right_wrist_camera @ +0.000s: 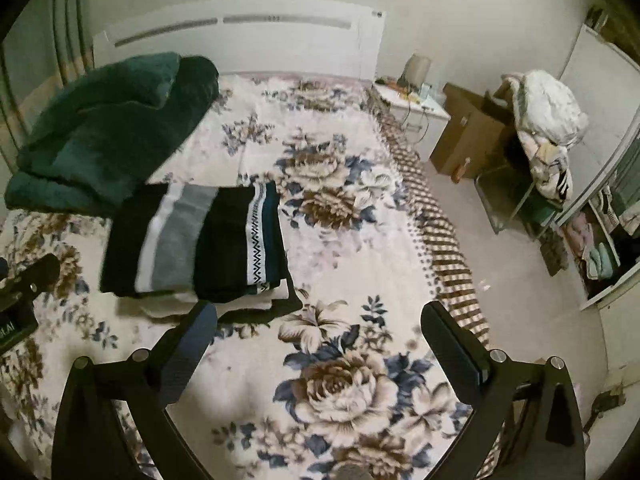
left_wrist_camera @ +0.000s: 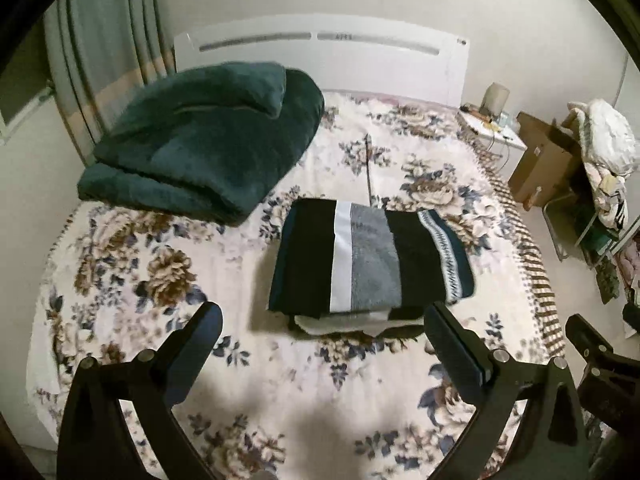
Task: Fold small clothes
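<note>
Stack (left_wrist_camera: 370, 260) of folded clothes on the bed (left_wrist_camera: 132, 280) lies just ahead of the left gripper (left_wrist_camera: 322, 322), left of the right gripper (right_wrist_camera: 318, 318), stripes running fore-aft; both jaws gape empty.

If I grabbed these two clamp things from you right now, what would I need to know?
Left hand-held gripper: open, holding nothing, above the bedspread just short of the folded stack.
Right hand-held gripper: open, holding nothing, to the right of the stack.
Folded clothes: a neat stack in the middle of the floral bedspread, the black, white and grey striped piece on top, a white layer showing underneath.
Done: that stack looks folded.
Left: no unfolded small clothes show on the bed. The green blanket lies folded near the headboard.
</note>
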